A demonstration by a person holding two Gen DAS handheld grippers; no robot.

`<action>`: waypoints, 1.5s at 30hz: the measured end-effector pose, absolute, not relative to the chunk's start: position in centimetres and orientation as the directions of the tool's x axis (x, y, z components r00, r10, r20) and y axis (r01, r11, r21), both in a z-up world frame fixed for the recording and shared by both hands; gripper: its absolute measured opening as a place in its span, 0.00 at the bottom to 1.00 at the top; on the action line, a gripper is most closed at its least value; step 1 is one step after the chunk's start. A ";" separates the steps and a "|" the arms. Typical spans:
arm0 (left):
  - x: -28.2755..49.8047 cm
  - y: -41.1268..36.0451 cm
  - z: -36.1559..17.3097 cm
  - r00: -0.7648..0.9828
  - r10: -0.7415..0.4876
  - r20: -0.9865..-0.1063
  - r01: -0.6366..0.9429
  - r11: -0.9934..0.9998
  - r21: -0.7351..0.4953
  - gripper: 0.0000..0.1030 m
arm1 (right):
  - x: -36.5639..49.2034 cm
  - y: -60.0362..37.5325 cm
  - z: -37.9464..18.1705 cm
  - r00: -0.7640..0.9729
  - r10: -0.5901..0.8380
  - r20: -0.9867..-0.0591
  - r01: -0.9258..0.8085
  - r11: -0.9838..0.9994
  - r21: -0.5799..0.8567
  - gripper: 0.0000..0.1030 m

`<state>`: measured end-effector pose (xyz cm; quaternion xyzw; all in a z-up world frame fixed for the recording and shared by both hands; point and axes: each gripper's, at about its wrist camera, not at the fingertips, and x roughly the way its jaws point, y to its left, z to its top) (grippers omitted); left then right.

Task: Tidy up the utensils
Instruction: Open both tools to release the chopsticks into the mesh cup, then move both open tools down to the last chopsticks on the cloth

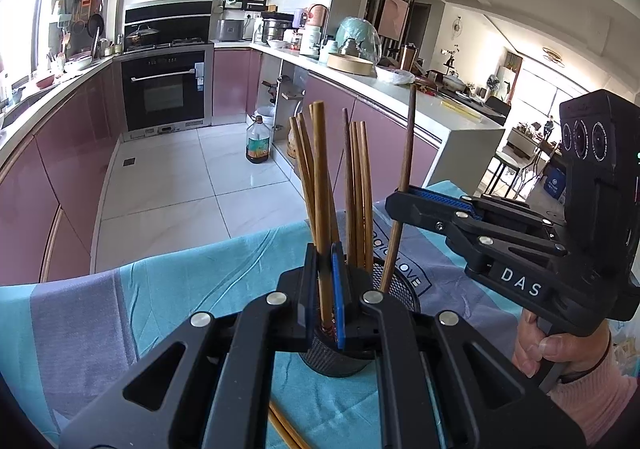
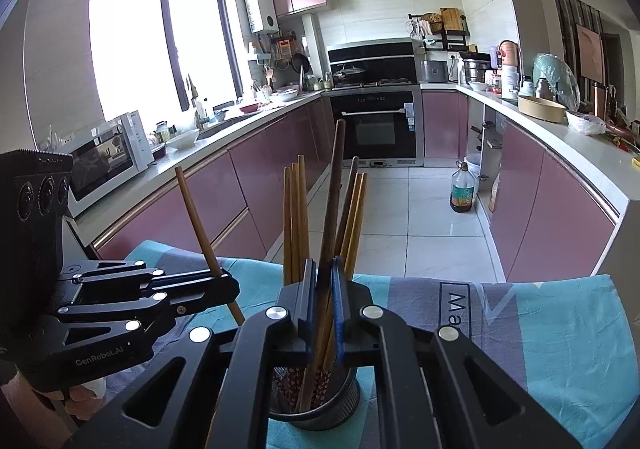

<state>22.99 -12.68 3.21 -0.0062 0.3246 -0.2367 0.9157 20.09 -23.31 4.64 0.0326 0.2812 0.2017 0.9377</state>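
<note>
While the left gripper (image 1: 326, 289) clamps its jaws on a light-brown wooden chopstick (image 1: 321, 185) standing in the black mesh metal cup (image 1: 340, 357), the left wrist view shows the right gripper (image 1: 404, 197) at right, jaws closed on a dark-brown wooden chopstick (image 1: 406, 169) leaning into that cup among more chopsticks; its body reads "DAS". The cup stands on a teal-and-grey cloth-covered surface (image 1: 180, 289).

In the right wrist view, the right gripper (image 2: 324, 289) pinches the dark chopstick (image 2: 334, 185) above the cup (image 2: 316, 405). The left gripper (image 2: 224, 281), at left, is marked "GenRobot.AI".
</note>
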 end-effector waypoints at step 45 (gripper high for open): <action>12.4 -2.5 -2.7 0.750 -0.217 -0.625 0.183 0.976 -0.119 0.62 | 11.7 -17.2 -2.4 0.566 0.524 -0.636 -0.518 0.826 0.219 0.51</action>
